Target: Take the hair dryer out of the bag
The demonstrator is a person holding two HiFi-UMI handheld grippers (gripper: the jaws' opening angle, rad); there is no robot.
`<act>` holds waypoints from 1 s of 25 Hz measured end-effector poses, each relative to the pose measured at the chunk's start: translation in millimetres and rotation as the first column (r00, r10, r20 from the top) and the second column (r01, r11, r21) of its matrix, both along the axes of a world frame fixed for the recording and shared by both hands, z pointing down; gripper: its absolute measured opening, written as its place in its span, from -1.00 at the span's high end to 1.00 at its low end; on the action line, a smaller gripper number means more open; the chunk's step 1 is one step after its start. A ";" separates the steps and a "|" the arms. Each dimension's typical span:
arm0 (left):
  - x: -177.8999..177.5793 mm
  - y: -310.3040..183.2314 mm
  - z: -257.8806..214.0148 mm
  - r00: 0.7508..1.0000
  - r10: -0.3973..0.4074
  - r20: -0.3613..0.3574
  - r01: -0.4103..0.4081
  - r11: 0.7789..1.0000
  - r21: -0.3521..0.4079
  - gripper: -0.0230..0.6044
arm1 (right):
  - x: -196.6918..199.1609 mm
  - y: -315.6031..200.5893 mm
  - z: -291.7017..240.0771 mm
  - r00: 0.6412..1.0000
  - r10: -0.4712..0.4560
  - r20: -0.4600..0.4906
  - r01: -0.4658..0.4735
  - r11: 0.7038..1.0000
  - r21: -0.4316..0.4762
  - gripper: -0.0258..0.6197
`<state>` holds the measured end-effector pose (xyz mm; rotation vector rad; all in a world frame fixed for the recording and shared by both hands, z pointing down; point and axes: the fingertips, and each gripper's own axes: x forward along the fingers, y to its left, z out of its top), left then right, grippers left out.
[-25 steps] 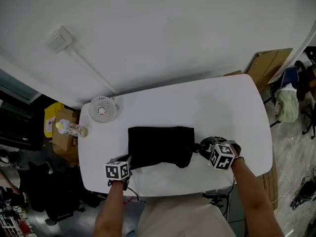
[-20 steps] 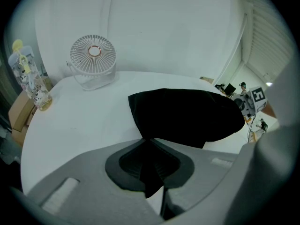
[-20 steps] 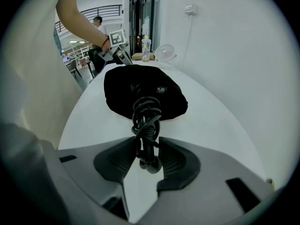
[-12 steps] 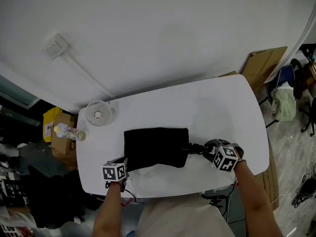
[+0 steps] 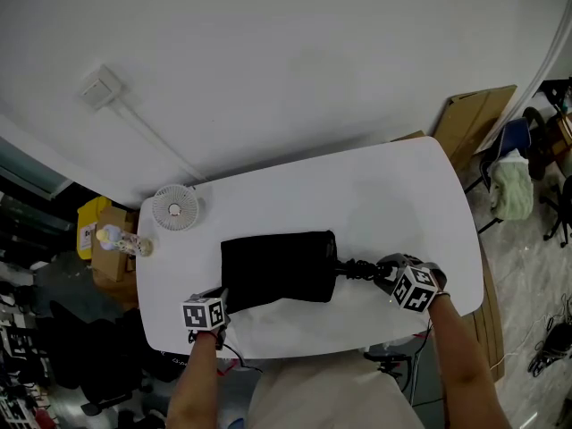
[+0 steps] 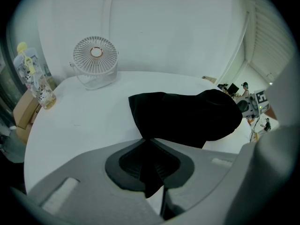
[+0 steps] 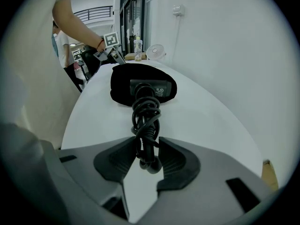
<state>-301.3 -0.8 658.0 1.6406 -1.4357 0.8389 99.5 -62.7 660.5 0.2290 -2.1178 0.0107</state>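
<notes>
You're mid-extraction: left tool (image 6: pixel 149 143) clamped on the black bag (image 5: pixel 277 268) at its near corner, right tool (image 7: pixel 143 143) closed on the coiled cord (image 7: pixel 146 112), hair dryer (image 7: pixel 151 87) just showing at the bag's right mouth, so the next move likely calls for pulling rightward

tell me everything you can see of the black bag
The black bag is soft, matte cloth, lying slightly bulged on the white table. The left tongs pinch one corner. At its open opposite end a black hair dryer pokes out, its coiled cord gripped by the right tongs.
</notes>
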 end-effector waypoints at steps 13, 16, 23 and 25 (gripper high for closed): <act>-3.9 6.1 0.7 1.000 -0.013 0.011 0.013 1.000 -0.007 0.82 | 29.5 -1.0 -1.3 0.996 0.085 0.006 -0.085 0.996 0.002 0.44; -3.8 7.0 1.8 1.000 -0.015 0.009 0.015 1.000 -0.009 0.82 | 38.5 -1.1 -0.7 0.995 0.104 0.000 -0.104 0.995 0.004 0.45; -0.2 5.6 -0.1 1.000 -0.014 0.009 0.015 1.000 -0.009 0.82 | 65.4 -0.3 -3.0 0.984 0.176 0.009 -0.176 0.984 0.000 0.46; -1.3 6.5 0.8 1.000 -0.016 0.013 0.016 1.000 -0.013 0.82 | 75.7 -0.1 -3.2 0.978 0.207 0.007 -0.207 0.978 0.008 0.45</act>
